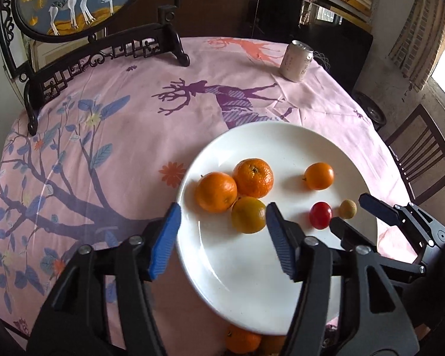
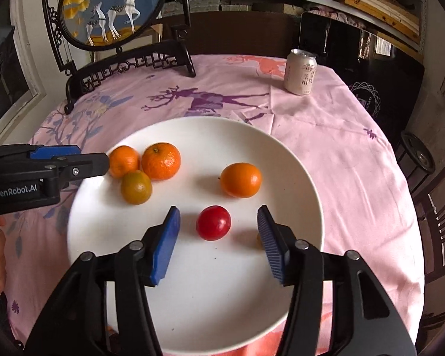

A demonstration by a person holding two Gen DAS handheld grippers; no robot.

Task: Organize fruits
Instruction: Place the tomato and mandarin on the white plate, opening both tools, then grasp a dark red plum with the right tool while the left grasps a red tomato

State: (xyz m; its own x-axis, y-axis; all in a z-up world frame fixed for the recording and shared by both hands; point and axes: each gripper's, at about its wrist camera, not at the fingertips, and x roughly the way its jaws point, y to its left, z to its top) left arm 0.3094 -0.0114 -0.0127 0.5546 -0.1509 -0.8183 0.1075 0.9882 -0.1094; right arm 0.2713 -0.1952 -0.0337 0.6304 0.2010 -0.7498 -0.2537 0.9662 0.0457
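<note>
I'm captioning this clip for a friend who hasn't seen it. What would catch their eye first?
The round white plate on the pink deer-print tablecloth, holding orange tangerines and a small red fruit that sits between the open right gripper fingers. Behind, a silver drink can stands far right.

left gripper [image 1: 222, 237] and right gripper [image 2: 218, 234], fingers apart, side by side

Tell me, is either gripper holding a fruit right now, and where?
Nothing is held. The left gripper and right gripper are both open above the white plate; the red fruit lies untouched.
</note>
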